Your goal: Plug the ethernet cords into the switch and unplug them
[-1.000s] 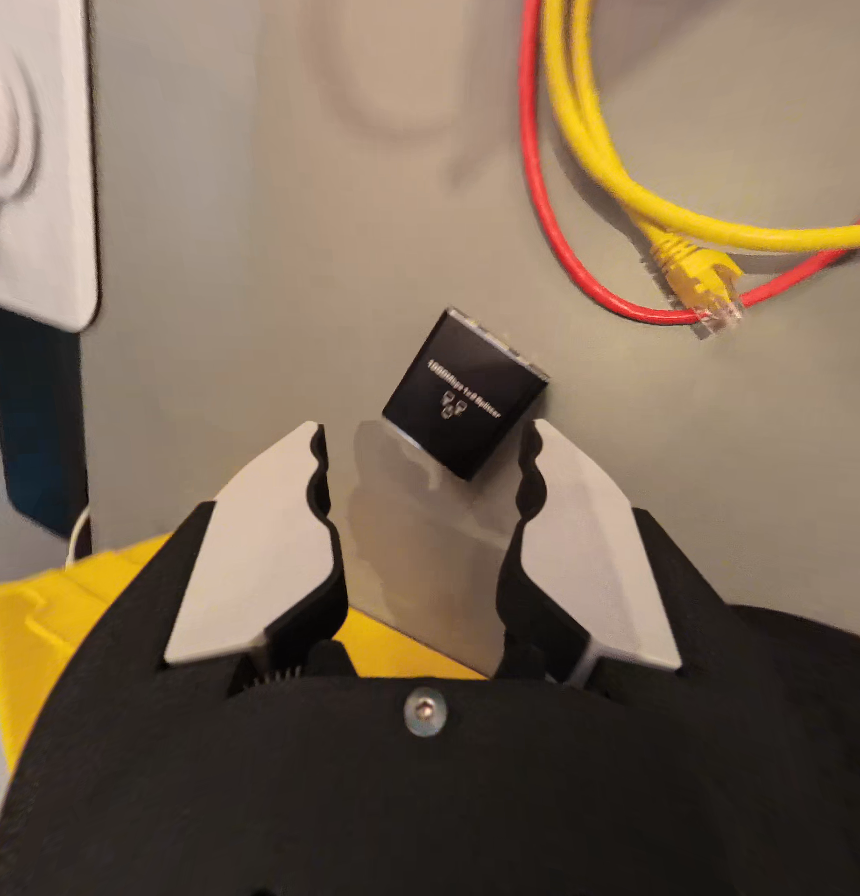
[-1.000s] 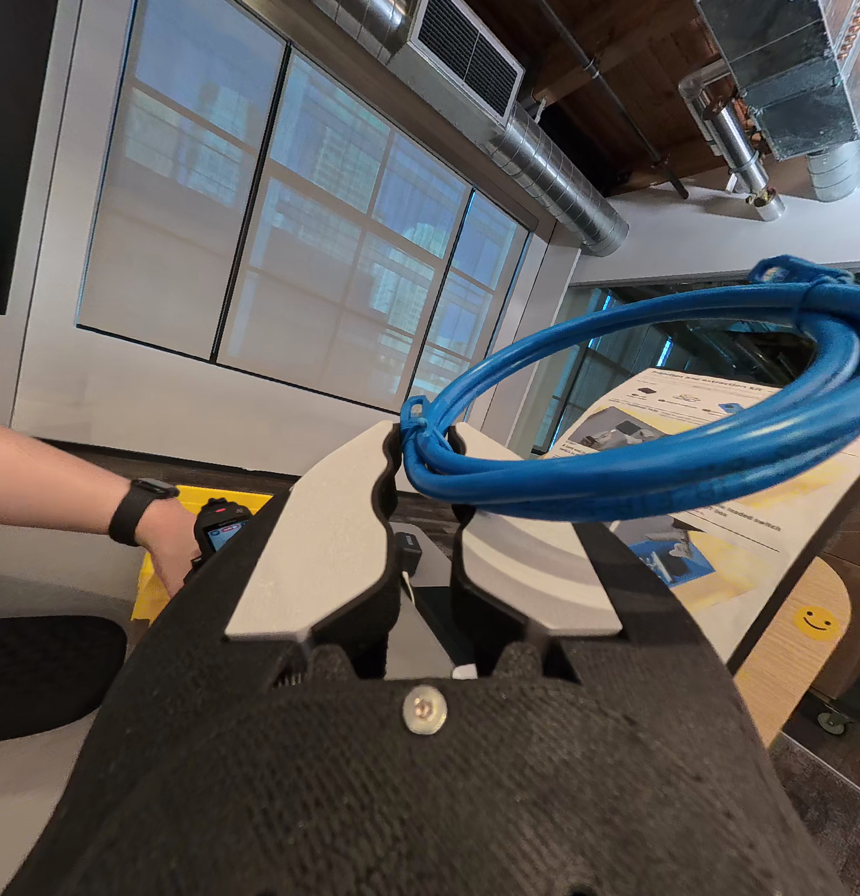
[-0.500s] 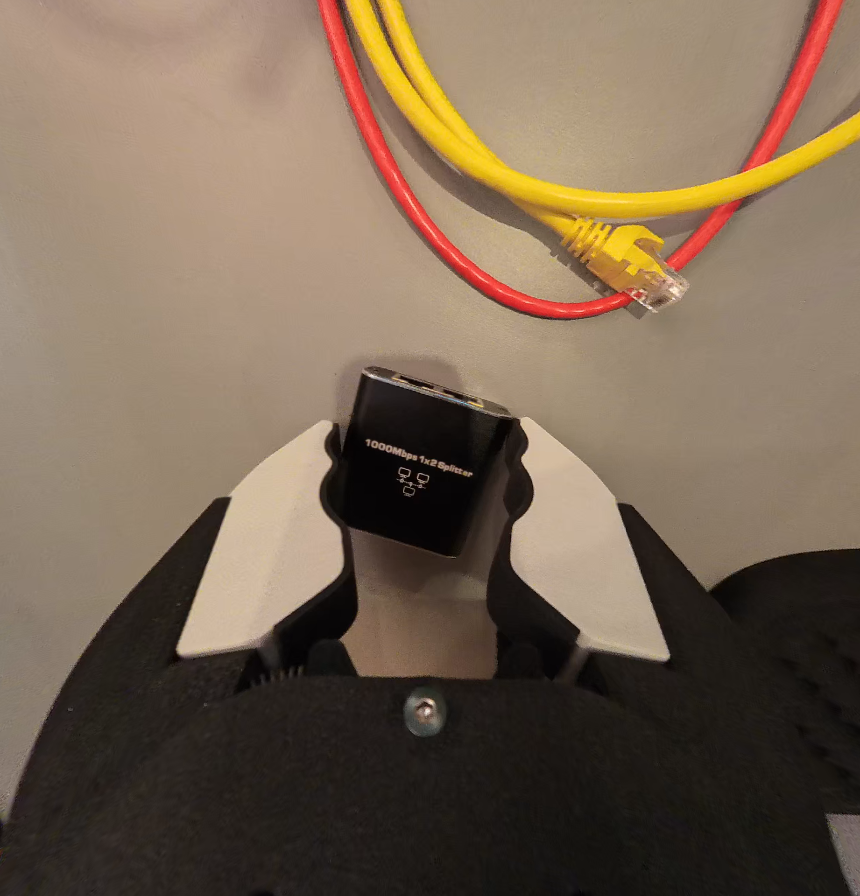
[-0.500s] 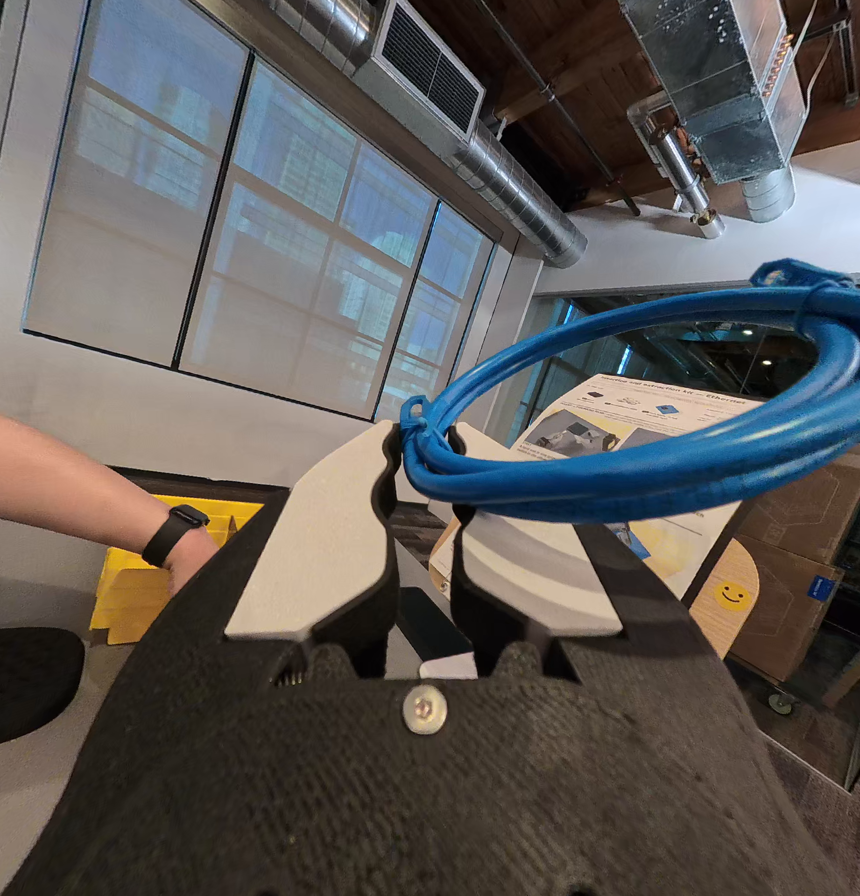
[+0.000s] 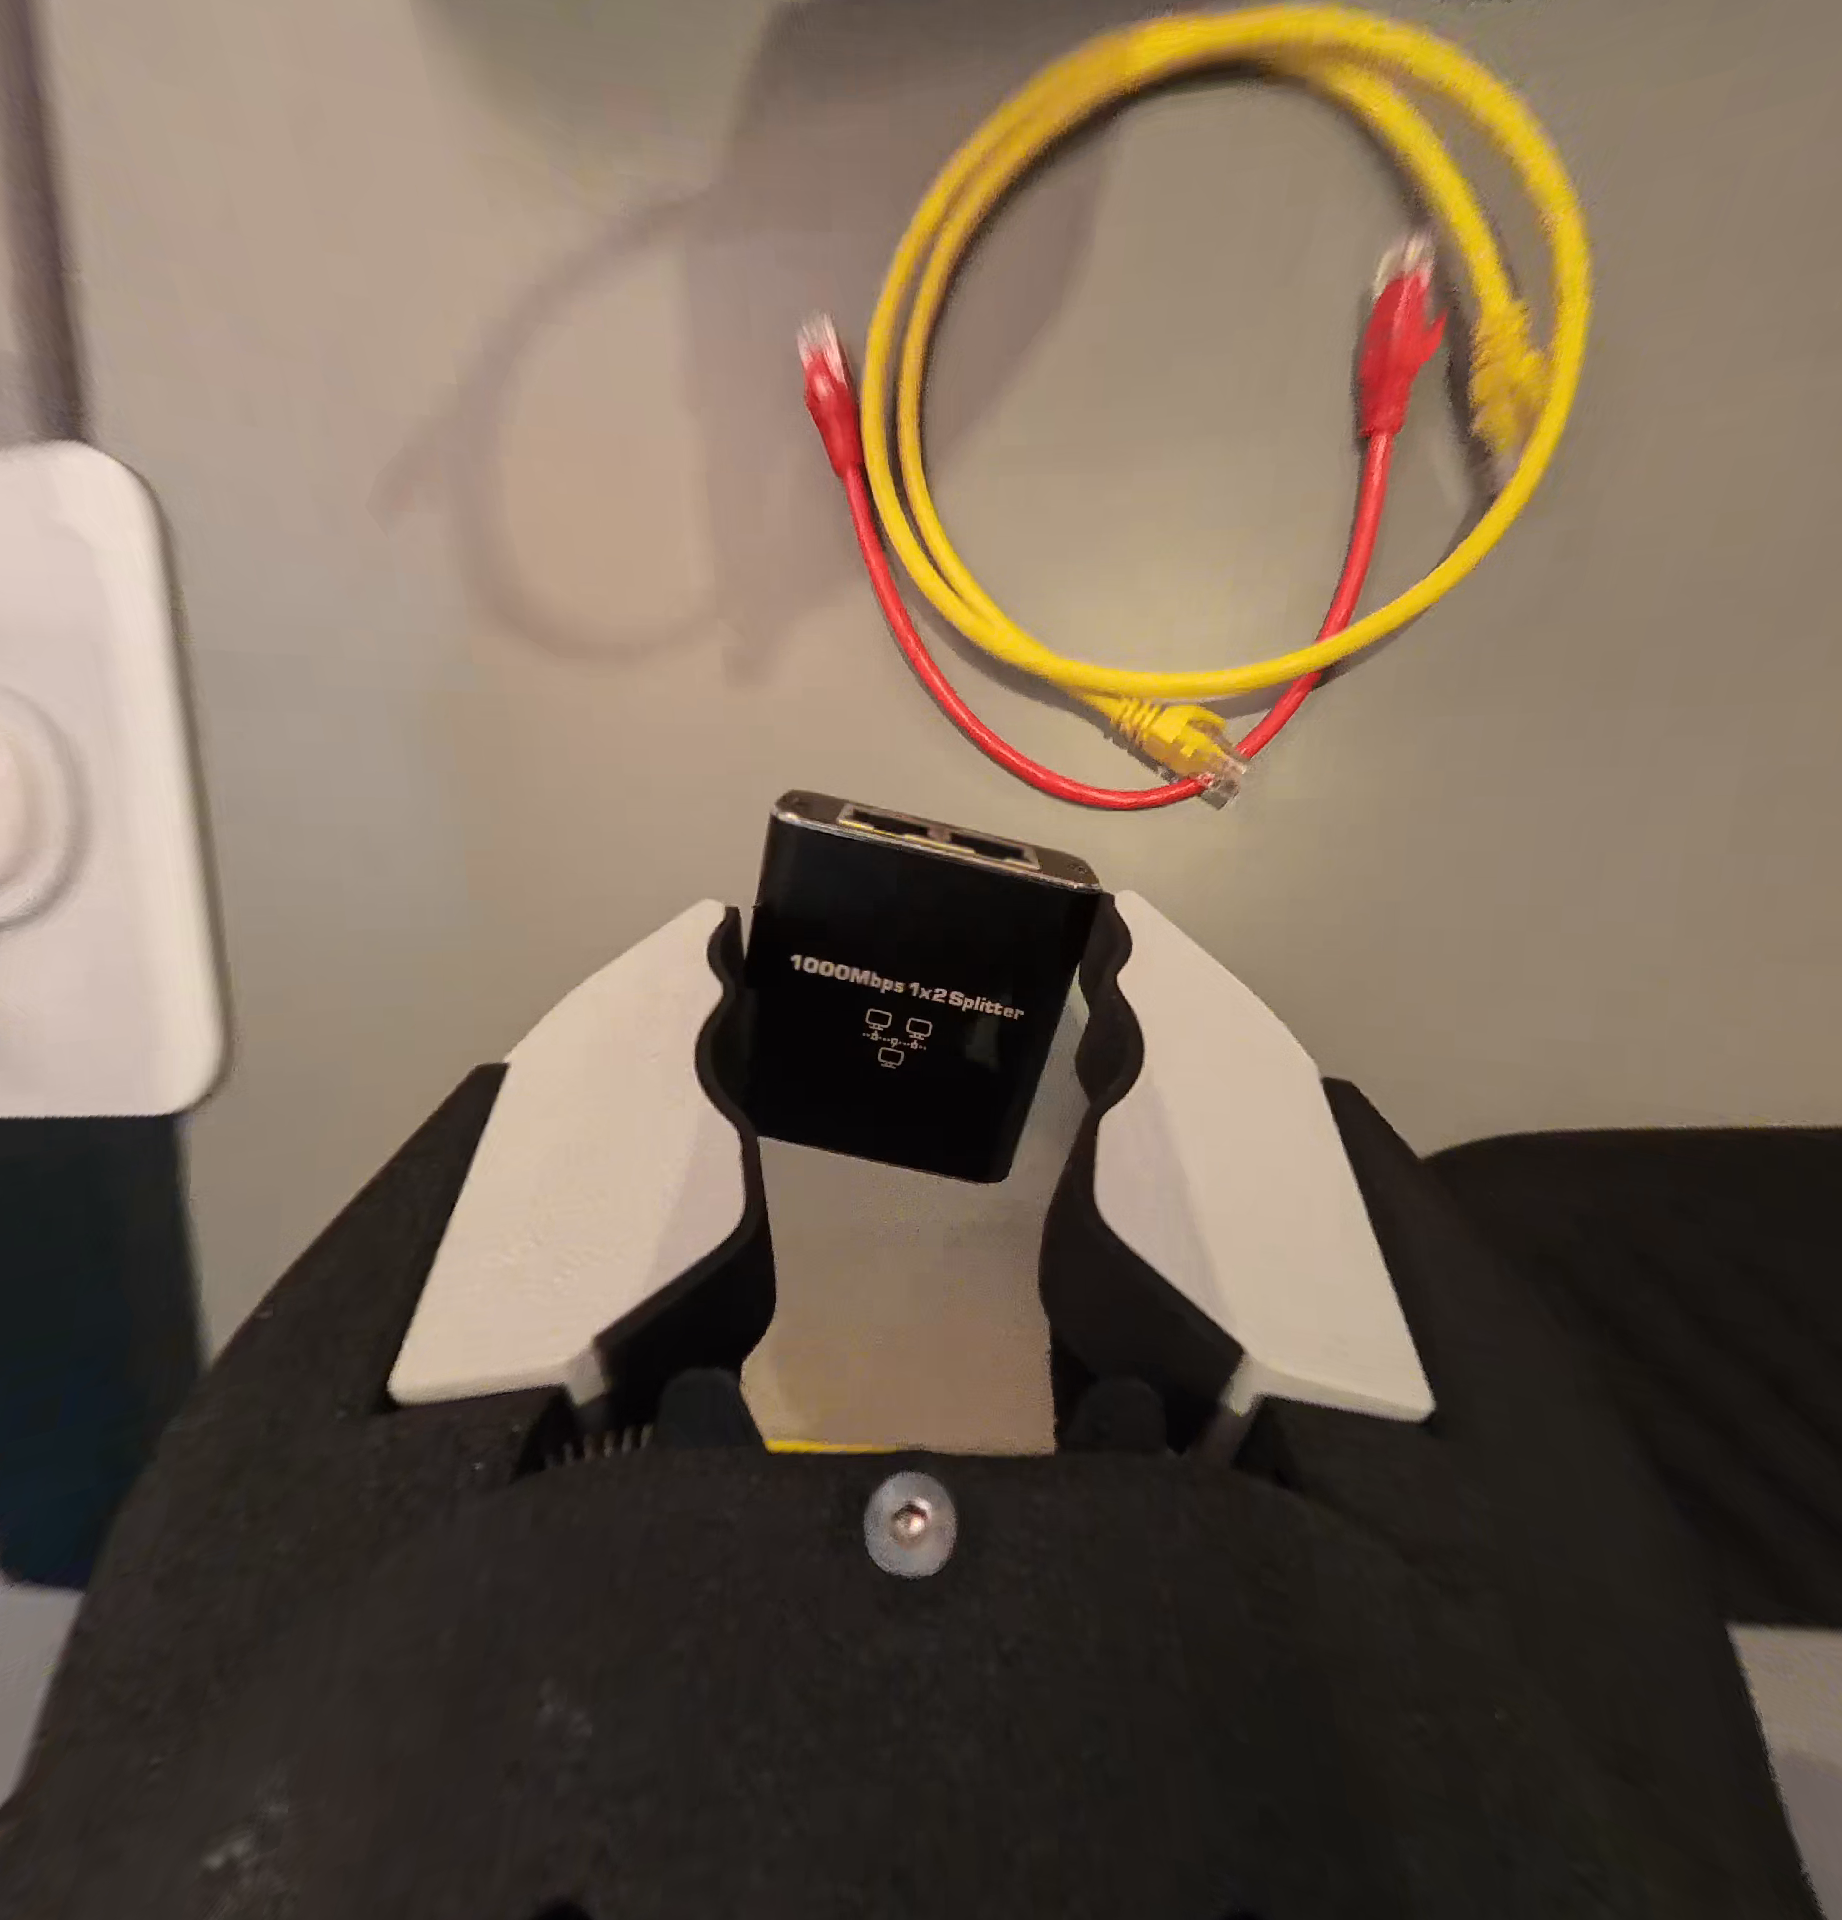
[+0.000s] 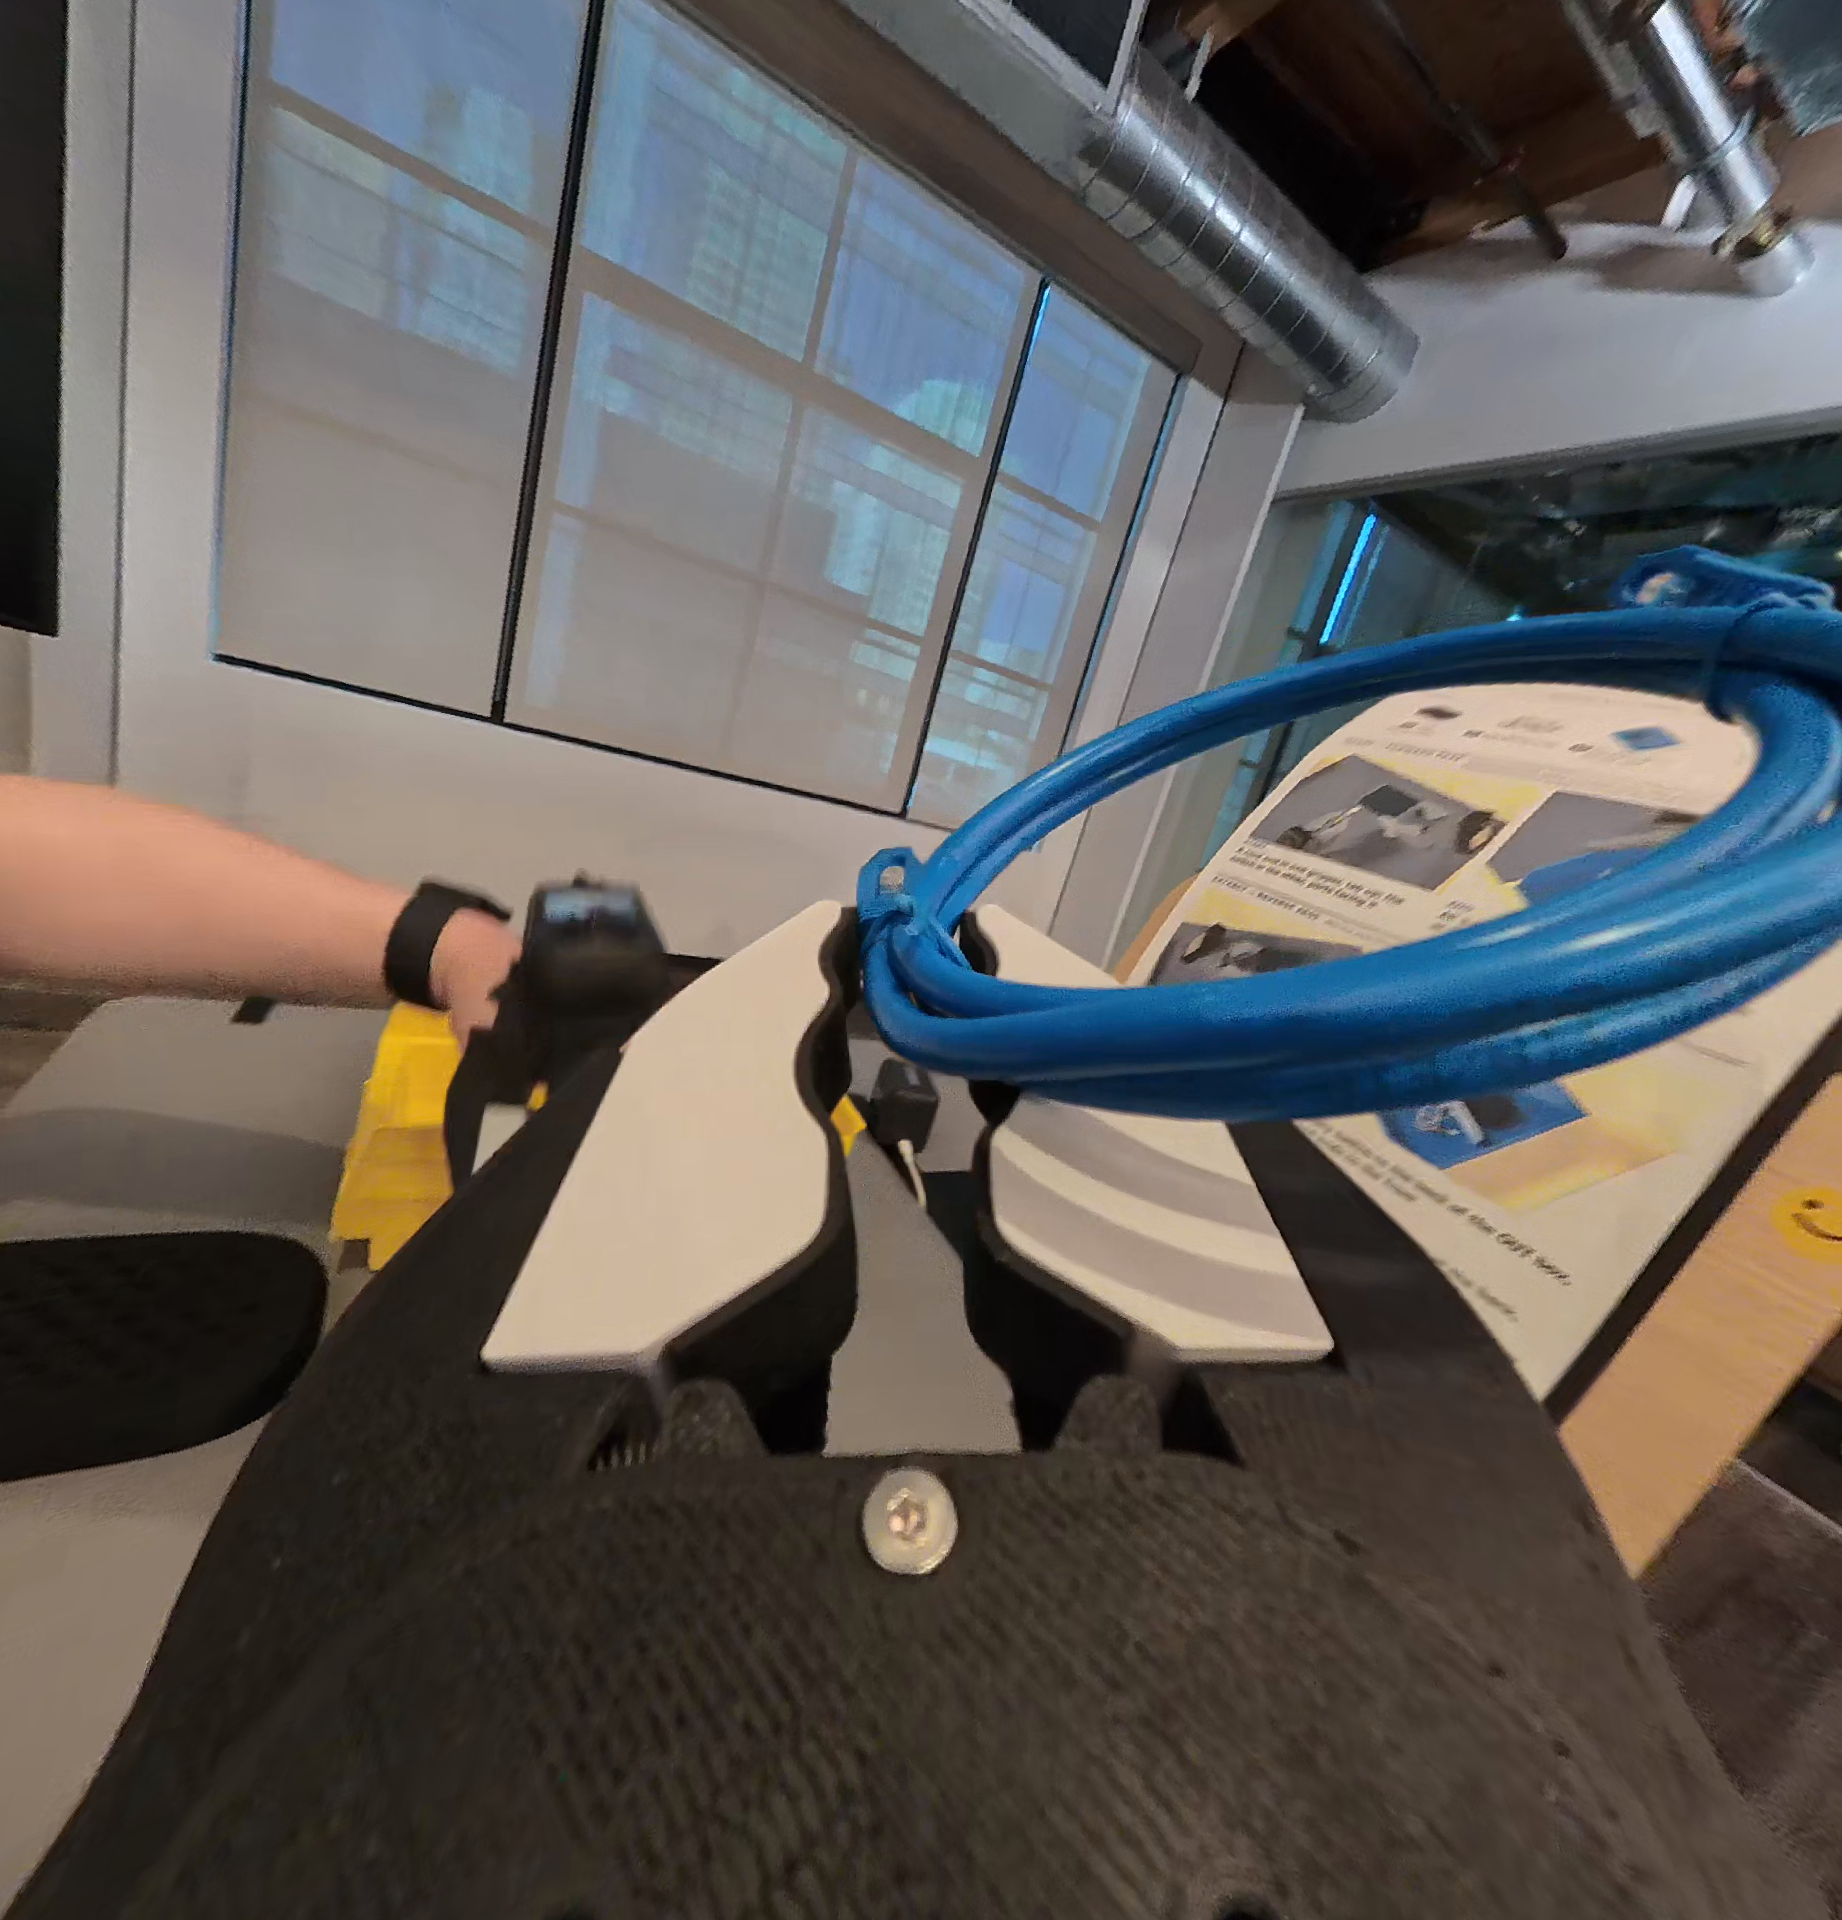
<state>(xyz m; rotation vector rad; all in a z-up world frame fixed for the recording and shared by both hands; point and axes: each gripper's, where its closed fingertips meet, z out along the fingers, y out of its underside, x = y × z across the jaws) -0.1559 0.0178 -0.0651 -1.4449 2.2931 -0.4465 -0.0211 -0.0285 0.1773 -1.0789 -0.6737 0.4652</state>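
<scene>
Broadly, the grey worktop (image 5: 377, 520) carried everything in the left wrist view. On its far part lay a looped yellow cord (image 5: 1208, 312) with a red cord (image 5: 927, 644) threaded through the loop, one yellow plug (image 5: 1192, 743) resting across the red strand. Nearer, the left tongs (image 5: 912, 997) were clamped on the black switch (image 5: 912, 1018), a pad pressed on each side, its two ports facing away toward the cords. In the right wrist view, the right tongs (image 6: 912, 961) were raised and clenched on a coiled blue cord (image 6: 1416, 997) at its tie, the coil hanging out to the right. Beyond them a hand (image 6: 470, 966) with a black wrist strap (image 6: 418, 935) held the other tool above a yellow bin (image 6: 397, 1122).
</scene>
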